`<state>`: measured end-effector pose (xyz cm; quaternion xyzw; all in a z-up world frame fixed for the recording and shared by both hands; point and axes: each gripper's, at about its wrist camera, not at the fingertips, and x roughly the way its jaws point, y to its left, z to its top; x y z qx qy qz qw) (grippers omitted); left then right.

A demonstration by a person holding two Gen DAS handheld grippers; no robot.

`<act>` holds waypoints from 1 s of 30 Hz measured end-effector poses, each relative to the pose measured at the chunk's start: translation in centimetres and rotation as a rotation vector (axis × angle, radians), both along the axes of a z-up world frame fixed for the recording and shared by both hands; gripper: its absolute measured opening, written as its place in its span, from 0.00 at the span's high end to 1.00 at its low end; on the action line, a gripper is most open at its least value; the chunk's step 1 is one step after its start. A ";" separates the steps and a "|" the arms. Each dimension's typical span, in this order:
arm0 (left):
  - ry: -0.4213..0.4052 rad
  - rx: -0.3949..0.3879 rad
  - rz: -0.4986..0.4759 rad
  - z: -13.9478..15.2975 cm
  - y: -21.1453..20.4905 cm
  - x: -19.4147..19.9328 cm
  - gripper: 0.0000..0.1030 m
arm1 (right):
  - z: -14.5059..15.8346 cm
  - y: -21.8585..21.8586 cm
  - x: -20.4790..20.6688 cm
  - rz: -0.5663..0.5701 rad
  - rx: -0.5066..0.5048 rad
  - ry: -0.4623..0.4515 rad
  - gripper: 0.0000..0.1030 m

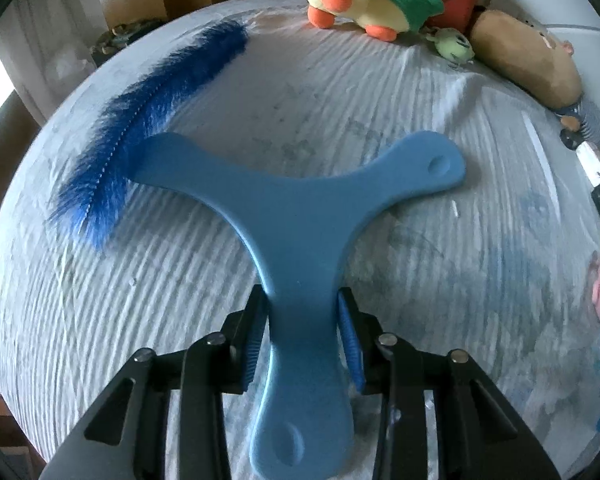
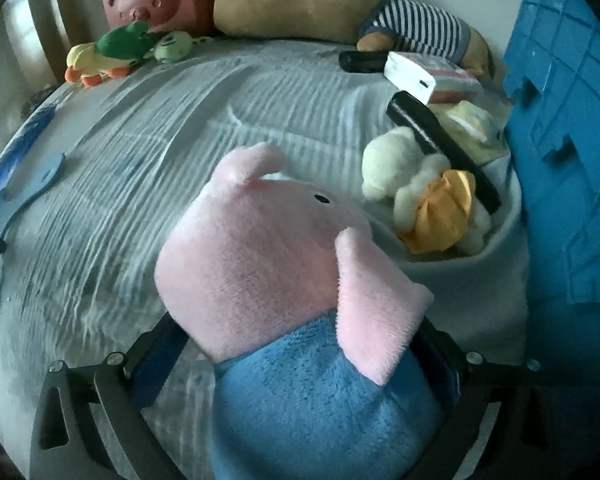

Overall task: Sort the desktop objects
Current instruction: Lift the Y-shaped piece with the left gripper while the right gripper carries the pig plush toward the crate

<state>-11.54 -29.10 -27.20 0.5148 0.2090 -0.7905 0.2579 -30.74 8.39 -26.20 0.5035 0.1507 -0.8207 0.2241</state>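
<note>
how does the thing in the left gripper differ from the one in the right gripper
The left gripper holds a flat, smooth three-armed blue boomerang; the right gripper holds a bulky, fuzzy pink pig plush in a blue top. The boomerang is one colour, the plush two. Both are clamped between the fingers.

We seem to be in a home, probably a child's bedroom, since everything lies on a soft, wrinkled pale bedsheet point(image 1: 340, 92). Along the sheet's far edge sit plush toys: a yellow-and-green duck point(image 1: 364, 4), a brown bear-faced cushion point(image 2: 148, 0) behind it, and a tan doll in a striped shirt point(image 2: 340, 8). A blue plastic crate point(image 2: 572, 140) stands at the sheet's right side.
</note>
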 end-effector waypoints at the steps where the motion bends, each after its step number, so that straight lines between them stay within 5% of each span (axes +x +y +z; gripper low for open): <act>1: 0.008 0.005 -0.006 0.2 0.1 0.1 0.66 | 0.1 0.1 0.0 -0.012 0.000 -0.023 0.00; 7: 0.030 0.009 -0.003 0.6 -0.3 0.2 0.67 | 2.0 1.2 1.6 -0.040 -0.107 -0.100 0.07; 12: 0.040 0.000 -0.021 1.5 0.3 0.3 0.67 | -1.6 1.0 0.6 -0.078 0.070 -0.084 0.06; 14: 0.060 -0.006 -0.036 2.5 0.7 0.4 0.67 | -1.0 1.1 0.7 -0.080 0.062 -0.057 0.16; 30: 0.272 -0.069 -0.242 12.9 2.9 1.2 0.67 | 10.3 -2.7 7.1 -0.042 -0.174 0.061 0.22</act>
